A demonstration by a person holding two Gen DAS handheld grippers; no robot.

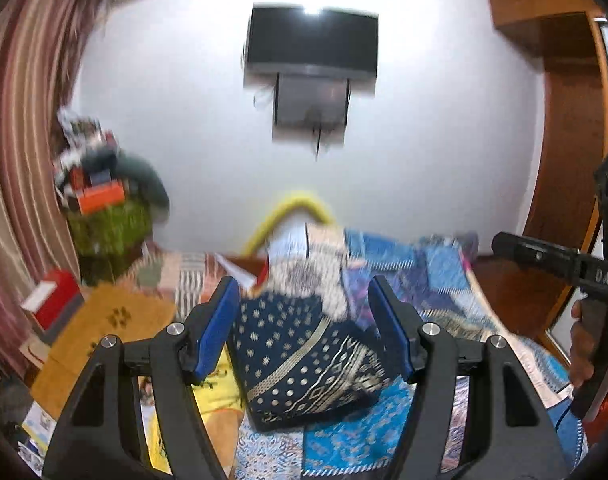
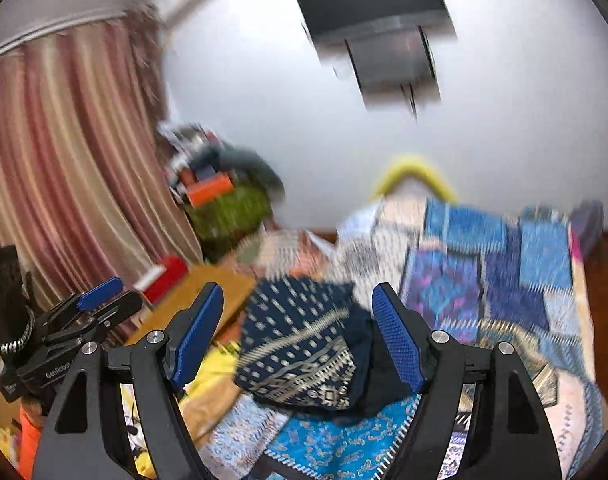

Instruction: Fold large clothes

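Beyond open left hand-held gripper [image 1: 308,328], folded garment [image 1: 304,364]

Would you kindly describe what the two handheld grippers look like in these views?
Both the left gripper and the right gripper have black angular frames with silver bolts and textured blue pads. White lettering marks each body. A beaded bracelet is worn at the left wrist.

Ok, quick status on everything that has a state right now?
Left gripper: open, empty.
Right gripper: open, empty.
Navy patterned garment: folded, lying on the patchwork bedspread.
Wall TV: screen dark.
Striped curtain: drawn.
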